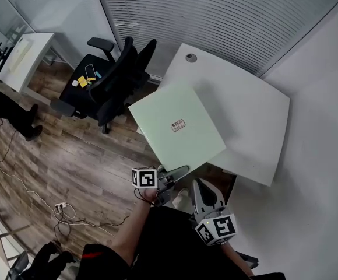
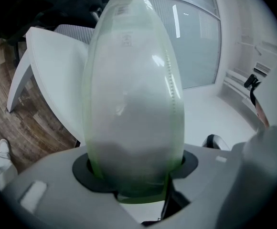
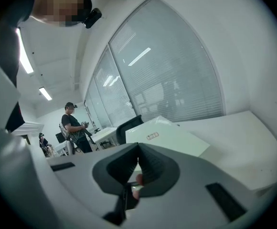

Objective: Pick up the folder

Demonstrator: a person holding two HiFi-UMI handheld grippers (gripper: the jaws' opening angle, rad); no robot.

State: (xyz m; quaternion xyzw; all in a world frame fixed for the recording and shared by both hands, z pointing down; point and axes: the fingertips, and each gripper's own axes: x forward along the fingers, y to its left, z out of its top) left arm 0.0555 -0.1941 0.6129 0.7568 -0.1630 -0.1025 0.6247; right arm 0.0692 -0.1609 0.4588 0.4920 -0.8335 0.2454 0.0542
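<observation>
Folder (image 1: 178, 127), pale green, clamped at its near edge in the left hand-held gripper (image 1: 173, 172), whose jaws stand fairly wide around the bulging cover. The sheet runs straight away from the jaws, over the near left edge of the tabletop (image 1: 247, 112), and looks lifted off it. Right hand-held gripper (image 1: 200, 184) sits just beside, jaws together, empty. The left alone carries the load; the far edge may sag.

Materials and finishes, as seen
folder (image 1: 178, 130): translucent pale-green plastic, smooth, glossy streaks, small paper-like label (image 1: 178, 125); table (image 1: 245, 115): white, smooth, matt; floor (image 1: 81, 162): wood-look planks, visible grain, low sheen; chair (image 1: 113, 77): black, matt, cloth-like; left gripper (image 1: 173, 174) and right gripper (image 1: 203, 190): grey matt plastic shells, darker matt inserts at jaws.
</observation>
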